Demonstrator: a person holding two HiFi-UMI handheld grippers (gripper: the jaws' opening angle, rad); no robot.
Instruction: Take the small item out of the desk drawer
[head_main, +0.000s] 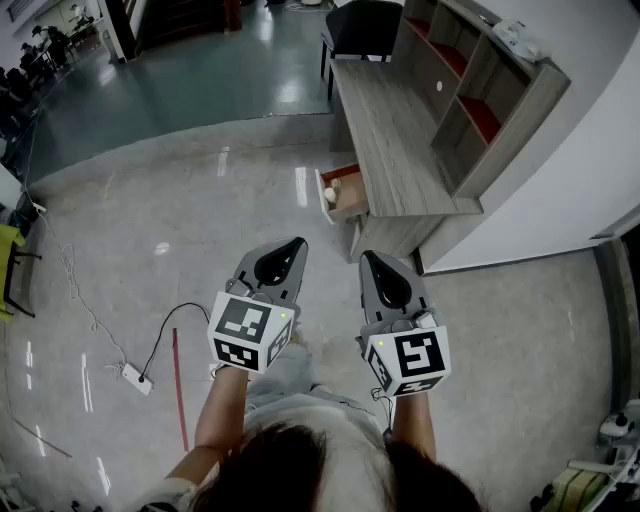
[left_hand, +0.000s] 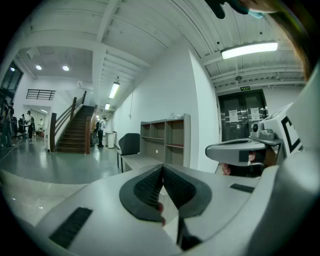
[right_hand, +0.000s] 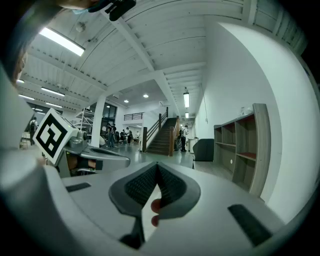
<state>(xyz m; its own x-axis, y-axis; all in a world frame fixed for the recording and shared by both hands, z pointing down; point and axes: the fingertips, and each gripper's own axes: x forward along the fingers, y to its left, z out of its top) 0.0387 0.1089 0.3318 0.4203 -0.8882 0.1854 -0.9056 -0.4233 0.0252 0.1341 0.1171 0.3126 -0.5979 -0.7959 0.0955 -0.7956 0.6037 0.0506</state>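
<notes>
Looking down from the head view, the small item (head_main: 331, 193) is only a pale roundish spot, too small to say what it is. It lies in the open drawer (head_main: 323, 207) of the desk (head_main: 390, 130), close to the drawer's front panel. The back part of the drawer is hidden under the desk top. Inside, only the reddish-brown bottom can be made out besides the item.

L gripper (head_main: 298, 243) and R gripper (head_main: 366, 256) are held side by side, approx level, tips toward the desk, both well apart from the drawer. The hands are hidden under the marker cubes (head_main: 245, 330). Only forearms (head_main: 222, 410) show, and hair (head_main: 290, 470) covers the bottom edge.

In the left gripper view the L gripper's pads (left_hand: 147, 187) meet at the tip, closed w/ nothing between them. In the right gripper view the R gripper's pads (right_hand: 142, 185) touch the same way, closed and empty. In both views a small reddish spot (left_hand: 160, 207) shows through the slit under the pads; I cannot tell what it is. The drawer is hidden behind the gripper bodies there.

Shelf unit (head_main: 480, 95) stands on the desk by the wall. Some compartments have red bottoms, and a white thing (head_main: 520, 40) lies on top, not clear what. Dark chair (head_main: 362, 28) at the desk's far end is partly cut off. Power strip (head_main: 135, 378) w/ cable (head_main: 165, 335) lies on the floor (head_main: 150, 200) at left.
</notes>
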